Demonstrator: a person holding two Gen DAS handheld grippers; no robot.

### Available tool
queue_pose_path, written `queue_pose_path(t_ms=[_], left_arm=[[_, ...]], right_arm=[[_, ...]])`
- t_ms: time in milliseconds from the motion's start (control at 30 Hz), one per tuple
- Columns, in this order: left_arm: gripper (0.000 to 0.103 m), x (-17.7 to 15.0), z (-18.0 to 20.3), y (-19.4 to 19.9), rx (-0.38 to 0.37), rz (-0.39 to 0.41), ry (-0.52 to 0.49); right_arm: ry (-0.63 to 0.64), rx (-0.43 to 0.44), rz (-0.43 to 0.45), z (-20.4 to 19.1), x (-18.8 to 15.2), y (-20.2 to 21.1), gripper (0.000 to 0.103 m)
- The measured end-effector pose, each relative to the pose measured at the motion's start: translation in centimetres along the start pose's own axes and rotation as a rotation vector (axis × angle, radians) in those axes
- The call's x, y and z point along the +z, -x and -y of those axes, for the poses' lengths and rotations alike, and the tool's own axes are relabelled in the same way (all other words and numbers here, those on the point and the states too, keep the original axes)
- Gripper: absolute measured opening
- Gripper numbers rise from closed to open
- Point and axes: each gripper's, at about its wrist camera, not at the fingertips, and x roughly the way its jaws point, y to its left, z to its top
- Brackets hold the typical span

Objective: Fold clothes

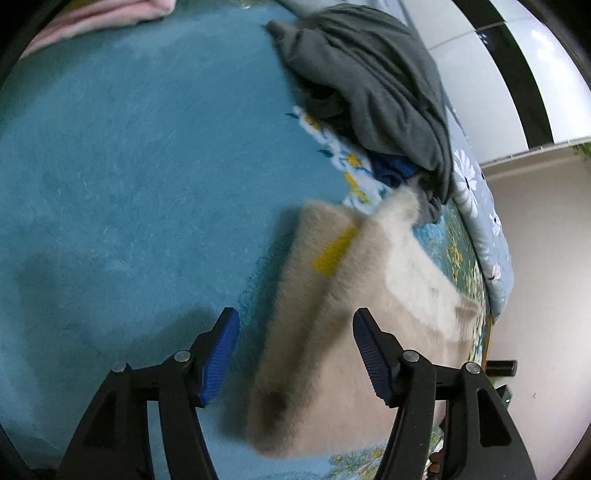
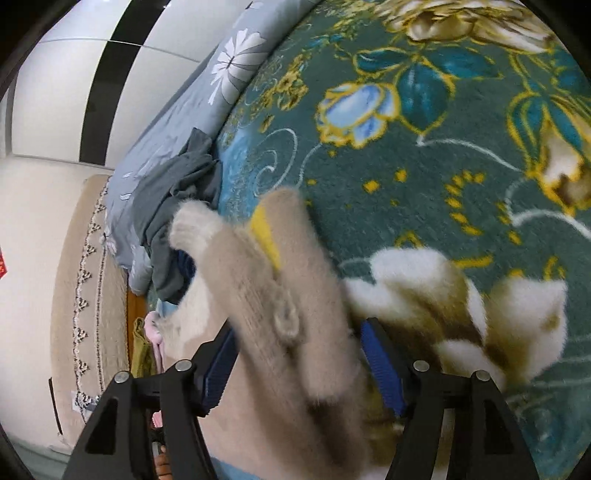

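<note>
A fuzzy beige and cream sweater (image 1: 332, 332) with a yellow tag (image 1: 334, 251) lies bunched on the teal blanket (image 1: 129, 184). My left gripper (image 1: 295, 354) is open just above its left part, empty. In the right wrist view the same sweater (image 2: 280, 314) passes between my right gripper's (image 2: 299, 365) blue pads (image 2: 380, 365), whose jaws stand wide apart around it without pinching. The sweater looks blurred. Its yellow tag (image 2: 266, 236) shows there too.
A dark grey garment (image 1: 373, 85) is heaped over blue cloth (image 1: 391, 170) at the bed's right side, also in the right wrist view (image 2: 177, 199). Pink folded cloth (image 1: 96, 18) lies far left. A floral quilt (image 2: 207, 88) edges the flowered blanket (image 2: 424, 147). A wall stands beyond.
</note>
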Motion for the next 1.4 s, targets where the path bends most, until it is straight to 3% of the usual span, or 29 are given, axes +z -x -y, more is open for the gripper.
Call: queue_pose_path(t_ms=[400, 500, 800, 1067, 1233, 1400], left_arm=[[0.070, 0.7, 0.6, -3.0, -0.059, -0.080, -0.013], [0.070, 0.6, 1.2, -3.8, -0.098, -0.110, -0.027], [0.069, 0.4, 2.3, -4.7, -0.101, -0.119, -0.070], [0.051, 0.0, 2.9, -4.4, -0.098, -0.111, -0.096], [0.032, 0.0, 3.1, -3.4, -0.099, -0.089, -0.146], [0.028, -0.2, 3.0, -1.6, -0.115, -0.050, -0.190]], right_arm=[[-0.028, 0.139, -0.075, 0.8, 0.0, -1.0, 0.071], [-0.046, 0.133, -0.071, 0.8, 0.4, -1.3, 0.070], [-0.066, 0.088, -0.031, 0.0, 0.3, -1.5, 0.068], [-0.132, 0.069, 0.042, -0.3, -0.9, 0.2, 0.043], [-0.095, 0.051, 0.050, -2.5, -0.8, 1.4, 0.037], [-0.043, 0.078, 0.059, -4.8, -1.0, 2.6, 0.035]])
